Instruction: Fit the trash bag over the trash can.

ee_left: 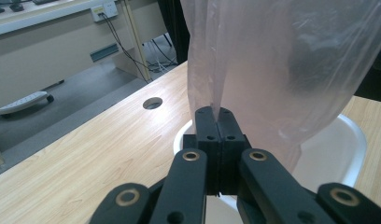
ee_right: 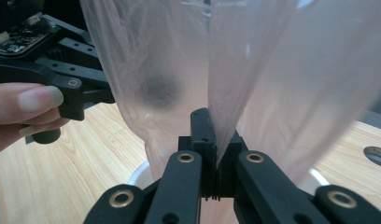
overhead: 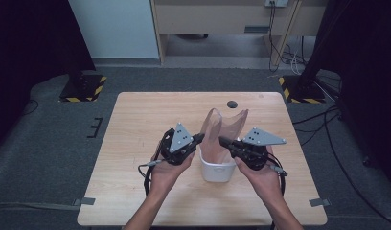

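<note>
Wooden table with one bin

The light wooden table (overhead: 136, 143) fills the frame's middle; a white bin (overhead: 216, 170) stands on it lower centre, and a dark round hole (overhead: 232, 104) sits near its upper edge.

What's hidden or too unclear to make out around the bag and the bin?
- Inside of the bin: high view, the bag standing in it covers it.
- Bin's near rim: left gripper view, behind the left gripper; right gripper view, behind the right gripper.
- Bag's top edge: both gripper views, cut off by the upper frame edge.
- Dark blotch behind the film: right gripper view, blurred by the bag.
</note>
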Demonstrator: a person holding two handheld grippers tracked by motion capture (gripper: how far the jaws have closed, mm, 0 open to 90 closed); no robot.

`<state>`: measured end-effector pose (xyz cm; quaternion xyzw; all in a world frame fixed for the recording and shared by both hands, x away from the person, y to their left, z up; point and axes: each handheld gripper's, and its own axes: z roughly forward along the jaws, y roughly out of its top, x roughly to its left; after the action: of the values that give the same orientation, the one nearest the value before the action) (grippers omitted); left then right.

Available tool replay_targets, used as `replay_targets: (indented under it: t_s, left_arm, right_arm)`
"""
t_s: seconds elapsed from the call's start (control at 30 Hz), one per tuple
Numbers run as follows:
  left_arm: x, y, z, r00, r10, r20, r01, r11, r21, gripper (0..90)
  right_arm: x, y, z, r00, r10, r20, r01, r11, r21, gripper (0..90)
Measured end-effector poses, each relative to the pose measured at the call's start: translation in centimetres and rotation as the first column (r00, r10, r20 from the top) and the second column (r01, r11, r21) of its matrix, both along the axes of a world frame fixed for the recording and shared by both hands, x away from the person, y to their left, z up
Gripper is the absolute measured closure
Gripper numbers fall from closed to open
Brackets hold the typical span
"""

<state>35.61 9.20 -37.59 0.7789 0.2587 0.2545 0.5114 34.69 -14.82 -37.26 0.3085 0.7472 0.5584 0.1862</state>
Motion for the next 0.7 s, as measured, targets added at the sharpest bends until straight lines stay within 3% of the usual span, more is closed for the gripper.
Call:
replay_targets:
  t_s: [0.07,0.2,0.37,0.5,0.7]
  left_arm:
    - [0.00,0.01,-0.10,0.9998,0.010,0.015,-0.010,0.9998,-0.015,80.0]
    - [0.24,0.01,-0.27,0.9988,0.044,0.023,-0.043,0.9981,-0.043,52.9]
    - [0.59,-0.29,-0.38,0.9991,0.036,0.021,-0.035,0.9963,-0.079,40.5]
    - [0.47,-0.68,-0.39,0.9996,-0.001,0.027,0.003,0.9966,-0.083,42.2]
    - [0.41,-0.92,-0.34,0.9996,-0.024,0.015,0.025,0.9971,-0.072,59.2]
  right_arm:
    - [0.00,0.13,-0.04,1.0000,0.007,0.000,-0.007,1.000,-0.003,90.0]
    - [0.01,0.39,-0.12,0.9997,0.023,-0.005,-0.023,1.000,-0.001,90.0]
    - [-0.03,0.69,-0.13,0.9987,0.050,-0.009,-0.050,0.999,0.011,90.0]
    - [-0.03,0.77,-0.17,0.9978,0.065,-0.018,-0.064,0.998,0.020,90.0]
    - [0.00,0.72,-0.29,0.9975,0.067,-0.020,-0.067,0.998,0.018,90.0]
